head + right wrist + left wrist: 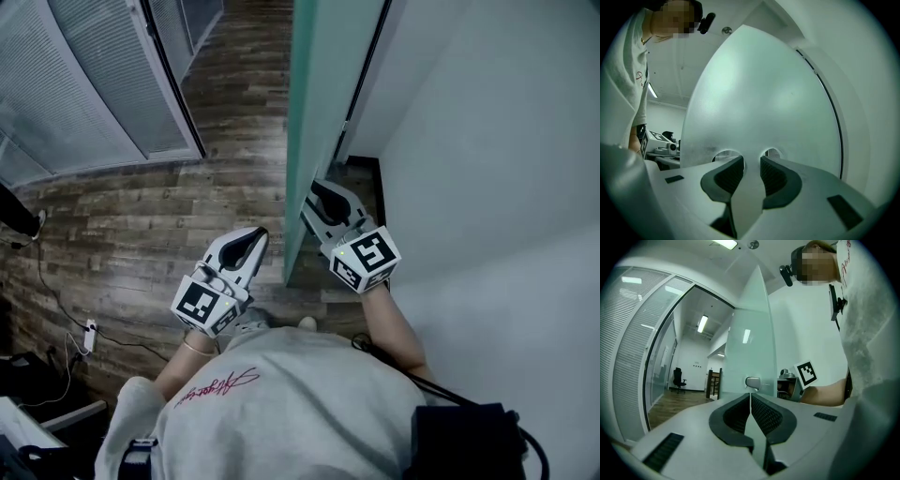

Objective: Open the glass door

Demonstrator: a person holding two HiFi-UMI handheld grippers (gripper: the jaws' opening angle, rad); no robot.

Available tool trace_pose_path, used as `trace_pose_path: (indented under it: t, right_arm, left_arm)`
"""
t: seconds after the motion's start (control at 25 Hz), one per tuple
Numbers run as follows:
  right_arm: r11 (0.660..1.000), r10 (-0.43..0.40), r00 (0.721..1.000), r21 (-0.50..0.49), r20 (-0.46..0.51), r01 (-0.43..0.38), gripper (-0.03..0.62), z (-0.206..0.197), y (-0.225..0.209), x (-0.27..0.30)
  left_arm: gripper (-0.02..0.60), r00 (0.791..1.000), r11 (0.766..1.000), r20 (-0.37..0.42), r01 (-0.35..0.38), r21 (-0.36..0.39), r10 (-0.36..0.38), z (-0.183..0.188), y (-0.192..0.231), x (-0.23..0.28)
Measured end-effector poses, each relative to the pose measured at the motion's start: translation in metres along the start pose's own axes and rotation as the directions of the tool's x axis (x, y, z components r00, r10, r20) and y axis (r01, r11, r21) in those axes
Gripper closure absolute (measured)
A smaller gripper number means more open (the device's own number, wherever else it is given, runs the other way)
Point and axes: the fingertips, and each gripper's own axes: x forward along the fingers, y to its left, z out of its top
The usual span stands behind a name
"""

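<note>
The frosted glass door (323,84) stands edge-on to me in the head view, between my two grippers. My right gripper (314,194) is on the door's right side with its tips at the glass. In the right gripper view the jaws (751,159) stand apart with nothing visible between them, and two round fittings (773,152) in the door (754,93) show just past the tips. My left gripper (253,236) hangs left of the door, apart from it. Its jaws (750,394) are shut and empty and point at the door's edge (750,348), where a metal handle stub (753,382) sticks out.
A white wall (487,141) closes the right side, with a black door frame (361,75) beside it. A curved glass partition with blinds (84,84) stands at the left over a wood floor (187,216). Cables and a power strip (89,333) lie at the lower left. An office chair (678,379) stands far down the corridor.
</note>
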Motion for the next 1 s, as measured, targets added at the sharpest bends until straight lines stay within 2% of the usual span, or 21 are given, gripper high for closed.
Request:
trace_pose_path:
  t: [0.16,0.56,1.0]
  right_arm:
    - [1.0,0.012,1.0,-0.003,-0.006,-0.012,0.474,0.002,-0.009,-0.023]
    - [0.999,0.036,0.999,-0.004,-0.006,-0.036,0.476,0.005,-0.026,-0.067]
    - [0.999,0.038,0.999,-0.002,0.0,-0.038,0.477,0.005,-0.054,-0.116]
  left_arm:
    - [0.558,0.997,0.997,-0.006,0.071,0.011,-0.07,0.001,-0.016,0.019]
    - [0.558,0.981,0.981,-0.025,0.194,0.02,-0.193,0.005,-0.045,0.049]
    - [0.558,0.942,0.943,-0.042,0.334,0.0,-0.334,-0.004,-0.103,0.086]
